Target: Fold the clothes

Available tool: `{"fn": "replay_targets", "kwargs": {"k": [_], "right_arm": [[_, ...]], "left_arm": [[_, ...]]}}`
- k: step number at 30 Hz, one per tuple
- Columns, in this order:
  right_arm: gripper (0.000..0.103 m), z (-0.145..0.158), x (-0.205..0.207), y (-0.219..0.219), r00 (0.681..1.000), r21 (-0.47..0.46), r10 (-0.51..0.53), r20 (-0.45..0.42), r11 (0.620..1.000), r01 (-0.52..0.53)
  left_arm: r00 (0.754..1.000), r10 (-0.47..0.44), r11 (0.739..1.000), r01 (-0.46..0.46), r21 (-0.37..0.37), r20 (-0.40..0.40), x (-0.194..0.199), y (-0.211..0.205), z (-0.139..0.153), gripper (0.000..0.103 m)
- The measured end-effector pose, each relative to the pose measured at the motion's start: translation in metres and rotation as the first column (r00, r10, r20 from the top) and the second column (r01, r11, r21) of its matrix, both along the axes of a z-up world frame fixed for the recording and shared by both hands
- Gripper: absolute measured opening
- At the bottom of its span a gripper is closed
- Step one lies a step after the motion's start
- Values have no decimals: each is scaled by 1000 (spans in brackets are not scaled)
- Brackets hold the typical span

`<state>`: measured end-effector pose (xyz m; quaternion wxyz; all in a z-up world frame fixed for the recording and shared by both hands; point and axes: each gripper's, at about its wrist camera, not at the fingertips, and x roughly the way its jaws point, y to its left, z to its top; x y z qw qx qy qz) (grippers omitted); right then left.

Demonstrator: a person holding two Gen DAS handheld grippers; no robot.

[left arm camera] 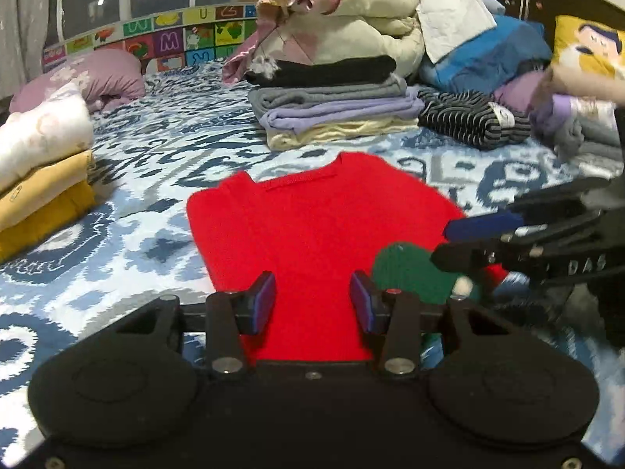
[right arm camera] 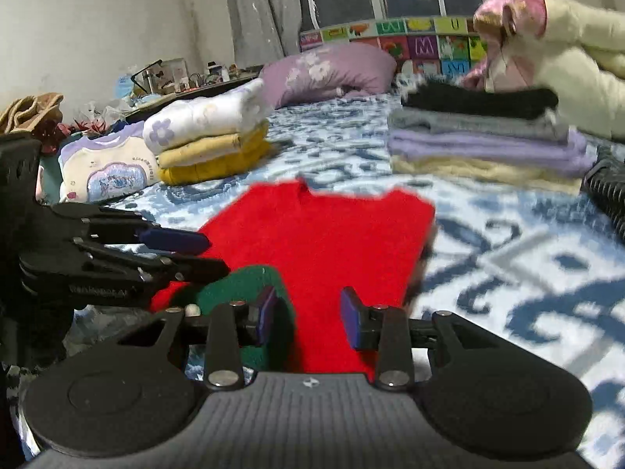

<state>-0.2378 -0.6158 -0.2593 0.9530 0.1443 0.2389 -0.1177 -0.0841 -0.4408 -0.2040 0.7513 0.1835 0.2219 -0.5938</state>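
Note:
A red sweater [left arm camera: 312, 234] lies flat on the blue-and-white patterned bed, folded narrow, neckline far. It also shows in the right wrist view [right arm camera: 324, 246]. A green patch [left arm camera: 410, 269] sits at its near right corner, also seen in the right wrist view [right arm camera: 242, 285]. My left gripper [left arm camera: 312, 303] is open and empty, just above the sweater's near edge. My right gripper [right arm camera: 308, 316] is open and empty over the near edge by the green patch. Each gripper appears in the other's view: the right gripper [left arm camera: 453, 242], the left gripper [right arm camera: 211, 254].
A stack of folded clothes [left arm camera: 332, 101] and a striped garment [left arm camera: 468, 117] lie beyond the sweater. Folded yellow and white clothes [left arm camera: 43, 179] sit at the left. Pillows and a heap of bedding [left arm camera: 371, 11] line the far side. A cluttered table [right arm camera: 164, 78] stands beside the bed.

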Motion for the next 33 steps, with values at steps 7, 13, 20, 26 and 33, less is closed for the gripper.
{"fn": "replay_targets", "kwargs": {"k": [7,13,20,26,33], "right_arm": [[37,-8,1,-3,1000,25,3,-2,1000,-3],[38,-12,-5,-3,999,48,-6,34,999,4],[89,3,-30,18,992,27,-109,72,994,107],[89,4,-53,6,981,232,-157,113,964,128],[89,-4,-62,-13,966,391,-223,134,907,155]], "left_arm": [[1000,12,1000,-12,3,-24,2,0,-5,42],[993,94,993,-89,80,-65,-2,-5,18,52],[973,219,972,-212,101,-68,-11,6,37,82],[961,248,966,-235,111,-121,-16,6,49,88],[955,259,964,-245,107,-145,-20,8,51,88]]}}
